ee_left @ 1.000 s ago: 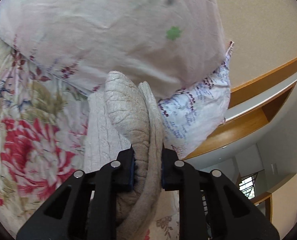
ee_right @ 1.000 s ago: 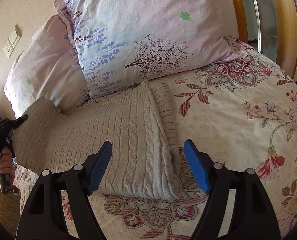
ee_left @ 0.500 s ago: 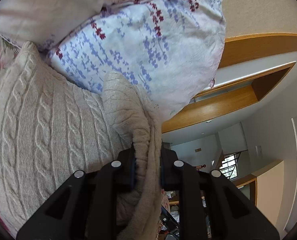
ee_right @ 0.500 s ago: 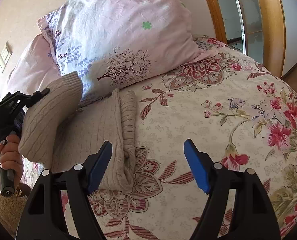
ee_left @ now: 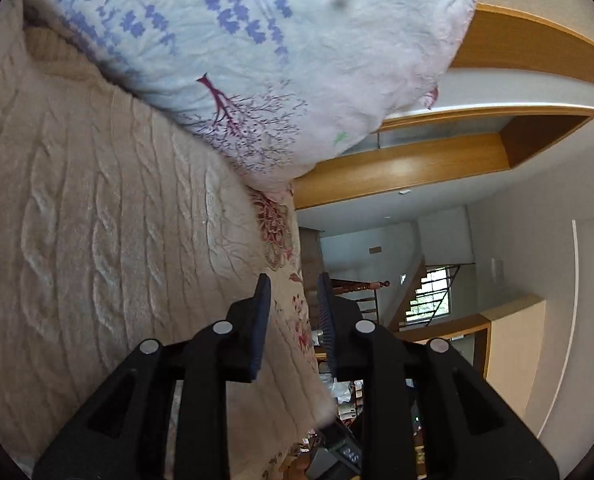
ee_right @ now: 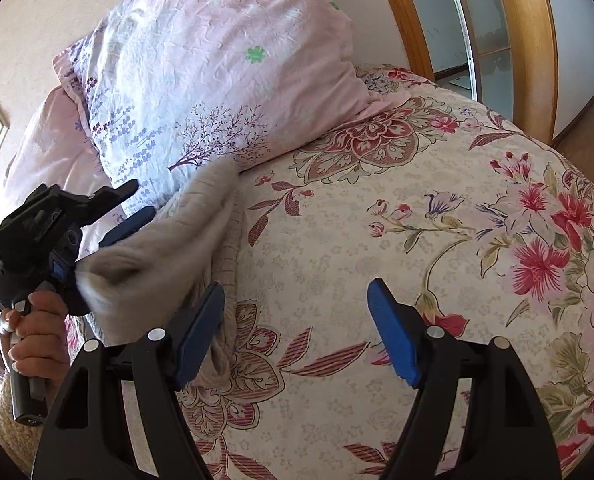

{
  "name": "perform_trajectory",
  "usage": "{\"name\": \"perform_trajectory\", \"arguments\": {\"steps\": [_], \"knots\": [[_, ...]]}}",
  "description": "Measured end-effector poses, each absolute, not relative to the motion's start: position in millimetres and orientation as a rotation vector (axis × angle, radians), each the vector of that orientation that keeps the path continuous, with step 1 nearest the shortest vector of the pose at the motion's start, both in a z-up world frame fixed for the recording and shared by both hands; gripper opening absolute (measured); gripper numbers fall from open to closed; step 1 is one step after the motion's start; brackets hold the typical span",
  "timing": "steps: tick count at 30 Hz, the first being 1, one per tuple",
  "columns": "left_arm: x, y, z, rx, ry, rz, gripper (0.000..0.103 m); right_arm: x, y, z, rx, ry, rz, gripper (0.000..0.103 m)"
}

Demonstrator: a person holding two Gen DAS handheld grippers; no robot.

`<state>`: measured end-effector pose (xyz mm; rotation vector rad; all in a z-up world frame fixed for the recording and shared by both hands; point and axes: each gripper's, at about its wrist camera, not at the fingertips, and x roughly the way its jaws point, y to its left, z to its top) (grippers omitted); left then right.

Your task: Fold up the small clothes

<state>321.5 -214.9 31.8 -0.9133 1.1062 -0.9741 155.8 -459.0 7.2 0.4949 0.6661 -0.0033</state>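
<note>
Left wrist view rolled sideways, close over sweater [ee_left: 97, 240], right wrist view higher, both sharing pillow [ee_right: 217, 92]

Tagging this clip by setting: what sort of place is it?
Most likely a bedroom in a home. A bed with a floral bedspread, printed pillows against the wall, and a cable-knit sweater lying on it; a staircase shows beyond.

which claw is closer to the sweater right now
Left. The left claw sits right at the beige sweater, over its edge. The right claw hangs open beside it over the floral bedspread.
</note>
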Motion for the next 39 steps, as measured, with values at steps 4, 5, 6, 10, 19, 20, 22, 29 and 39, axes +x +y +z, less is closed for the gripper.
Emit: {"name": "perform_trajectory", "arguments": {"steps": [4, 5, 6, 10, 19, 20, 22, 29, 39], "knots": [[305.8, -165.6, 61.8, -0.838, 0.993, -0.951, 0.052, 161.5, -475.0, 17.6, 0.611, 0.633, 0.071, 0.075], [302.9, -149.8, 65.8, -0.819, 0.974, -0.928, 0.053, 166.2, -478.1, 18.8, 0.651, 0.637, 0.111, 0.075], [300.4, -132.9, 69.0, -0.796, 0.957, -0.896, 0.055, 172.1, -480.4, 19.1, 0.696, 0.645, 0.155, 0.075], [288.4, -76.4, 65.8, -0.706, 0.944, -0.745, 0.06, 202.4, -478.2, 15.4, 0.82, 0.697, 0.285, 0.075], [266.8, -42.2, 27.0, -0.607, 1.041, -0.685, 0.062, 226.0, -447.7, 0.8, 0.802, 0.795, 0.281, 0.064], [263.1, -46.3, 26.6, -0.584, 1.046, -0.682, 0.062, 226.0, -444.5, 0.7, 0.785, 0.8, 0.279, 0.061], [254.6, -49.0, 23.7, -0.556, 1.063, -0.693, 0.062, 228.3, -437.3, -0.3, 0.749, 0.815, 0.295, 0.032], [225.0, -63.0, 16.3, -0.453, 1.1, -0.715, 0.062, 215.8, -430.2, 28.8, 0.633, 0.668, 0.234, 0.011], [221.3, -62.6, -3.2, -0.453, 1.147, -0.761, 0.02, 209.7, -437.7, -14.5, 0.625, 0.781, 0.122, 0.011]]}}
